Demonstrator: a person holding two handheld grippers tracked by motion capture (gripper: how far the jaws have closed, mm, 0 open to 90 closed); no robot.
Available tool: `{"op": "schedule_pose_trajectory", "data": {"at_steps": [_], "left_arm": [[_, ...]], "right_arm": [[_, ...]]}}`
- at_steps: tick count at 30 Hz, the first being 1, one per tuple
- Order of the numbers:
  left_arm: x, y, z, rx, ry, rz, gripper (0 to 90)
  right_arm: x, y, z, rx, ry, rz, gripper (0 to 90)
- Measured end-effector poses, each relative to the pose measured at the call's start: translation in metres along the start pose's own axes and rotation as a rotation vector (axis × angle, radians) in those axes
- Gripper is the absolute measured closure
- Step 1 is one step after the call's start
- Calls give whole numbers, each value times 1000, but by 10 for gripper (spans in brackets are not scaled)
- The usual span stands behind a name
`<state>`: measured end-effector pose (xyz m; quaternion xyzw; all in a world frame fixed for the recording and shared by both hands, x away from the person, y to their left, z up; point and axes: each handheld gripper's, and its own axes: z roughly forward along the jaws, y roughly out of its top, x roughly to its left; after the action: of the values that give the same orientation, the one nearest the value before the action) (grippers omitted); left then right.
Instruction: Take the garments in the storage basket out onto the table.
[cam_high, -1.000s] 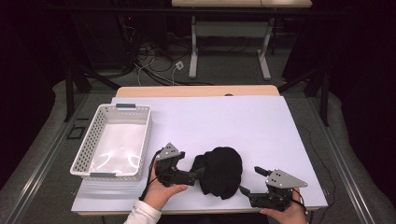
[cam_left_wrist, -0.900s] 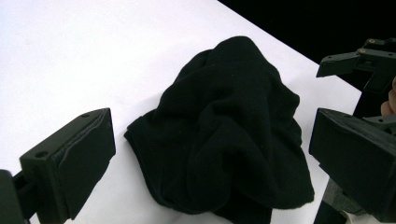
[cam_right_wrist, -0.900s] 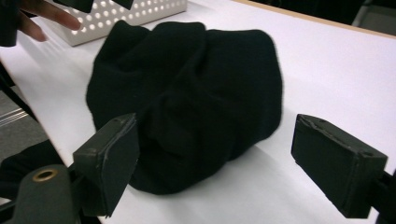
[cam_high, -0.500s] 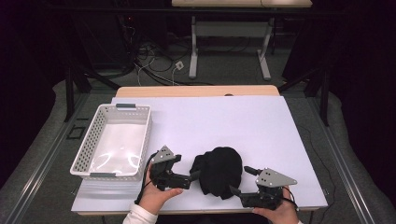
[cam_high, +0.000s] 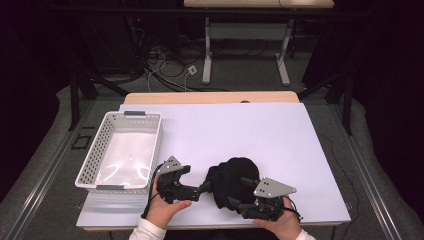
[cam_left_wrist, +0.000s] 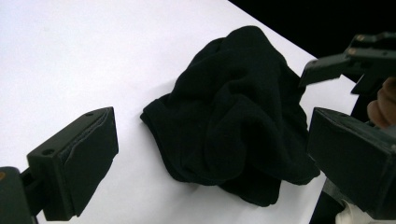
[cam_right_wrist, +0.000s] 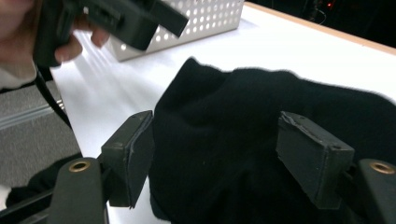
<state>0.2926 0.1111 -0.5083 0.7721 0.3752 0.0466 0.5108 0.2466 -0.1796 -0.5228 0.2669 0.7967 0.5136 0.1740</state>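
A crumpled black cloth lies near the front edge of the white table. My left gripper is open at the cloth's left edge; in the left gripper view the cloth sits just beyond its wide-spread jaws. My right gripper is open at the cloth's front right, and its two fingers straddle a fold of the cloth. In the right gripper view the jaws stand apart with fabric between them, not pinched.
A white perforated basket stands empty at the table's left, also in the right gripper view. The table's front edge is close behind both hands. The far half of the white table is bare.
My right gripper has slid left and forward until its open jaws sit over the cloth. The left gripper has barely shifted.
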Motion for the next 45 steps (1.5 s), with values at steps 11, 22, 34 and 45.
{"op": "schedule_pose_trajectory", "data": {"at_steps": [11, 22, 34, 45], "left_arm": [[2, -1, 0, -4, 12, 6, 61], [2, -2, 1, -1, 20, 8, 61], [2, -3, 1, 5, 24, 3, 65], [3, -4, 3, 14, 29, 4, 68]], "right_arm": [[5, -11, 13, 67, 5, -65, 283], [3, -14, 17, 76, -5, -85, 394], [-1, -19, 21, 77, -11, -107, 504], [-4, -19, 21, 108, -7, -78, 685]]}}
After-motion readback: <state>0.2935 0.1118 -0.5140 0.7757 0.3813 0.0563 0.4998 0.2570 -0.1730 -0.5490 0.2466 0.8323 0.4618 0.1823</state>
